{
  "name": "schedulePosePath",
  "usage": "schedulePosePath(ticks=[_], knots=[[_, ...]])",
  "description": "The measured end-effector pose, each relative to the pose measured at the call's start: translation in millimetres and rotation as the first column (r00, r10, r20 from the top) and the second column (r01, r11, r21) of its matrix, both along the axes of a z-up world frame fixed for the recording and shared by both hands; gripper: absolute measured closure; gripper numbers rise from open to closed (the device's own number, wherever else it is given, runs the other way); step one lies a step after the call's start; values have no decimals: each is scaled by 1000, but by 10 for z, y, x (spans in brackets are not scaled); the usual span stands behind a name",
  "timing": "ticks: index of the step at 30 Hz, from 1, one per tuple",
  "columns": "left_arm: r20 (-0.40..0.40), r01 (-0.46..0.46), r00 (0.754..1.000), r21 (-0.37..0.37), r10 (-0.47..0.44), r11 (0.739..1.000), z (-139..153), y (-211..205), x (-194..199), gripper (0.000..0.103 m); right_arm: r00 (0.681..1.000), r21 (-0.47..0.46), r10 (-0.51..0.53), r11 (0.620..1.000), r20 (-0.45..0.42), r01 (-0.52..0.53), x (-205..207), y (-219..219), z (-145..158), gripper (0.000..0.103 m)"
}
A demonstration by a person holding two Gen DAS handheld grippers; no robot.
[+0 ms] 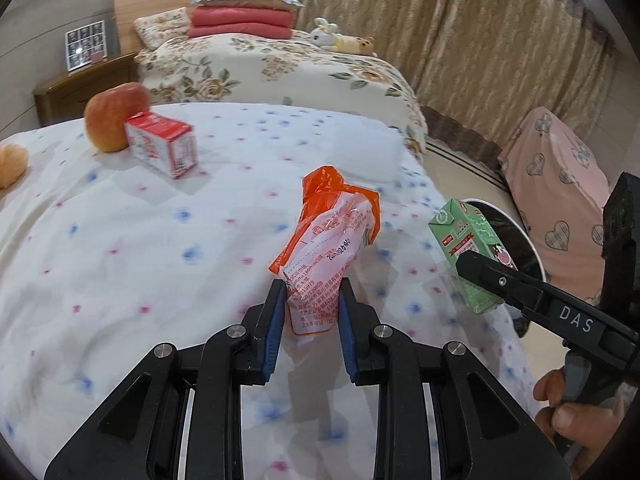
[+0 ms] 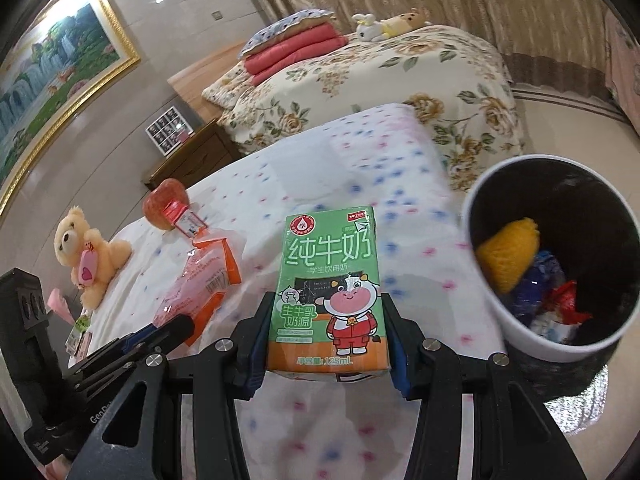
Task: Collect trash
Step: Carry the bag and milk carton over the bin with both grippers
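Observation:
My left gripper (image 1: 313, 296) is shut on the lower end of an orange and white plastic wrapper (image 1: 332, 220), which it holds up above the dotted white bedspread (image 1: 140, 248). My right gripper (image 2: 326, 308) is shut on a green milk carton (image 2: 330, 276) held upright, its blue pads pressing on both sides. The left wrist view shows that carton (image 1: 468, 240) at the right, with one black finger (image 1: 496, 278) across it. The wrapper (image 2: 204, 280) hangs left of the carton in the right wrist view. A white bin with a black liner (image 2: 520, 332) stands just right of the carton, beside the bed.
A red and white small carton (image 1: 162, 144) lies against an apple (image 1: 112, 120) at the far left of the bedspread. A teddy bear (image 2: 86, 252) sits further left. The bin holds a yellow lump (image 2: 506, 256) and some wrappers. Behind are a floral bed (image 1: 280, 68) and a nightstand (image 1: 84, 88).

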State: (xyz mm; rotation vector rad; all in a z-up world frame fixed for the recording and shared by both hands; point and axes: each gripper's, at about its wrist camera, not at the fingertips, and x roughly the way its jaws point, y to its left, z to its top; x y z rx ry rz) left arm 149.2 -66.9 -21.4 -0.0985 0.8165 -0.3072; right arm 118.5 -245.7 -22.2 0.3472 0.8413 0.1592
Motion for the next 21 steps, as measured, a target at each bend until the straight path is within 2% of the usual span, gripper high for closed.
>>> schedulePosePath(ticks=[21], knots=[[5, 150, 989, 22, -150, 988, 76, -878, -36, 79, 985, 12, -171, 985, 4, 171, -285, -1004, 36, 53]])
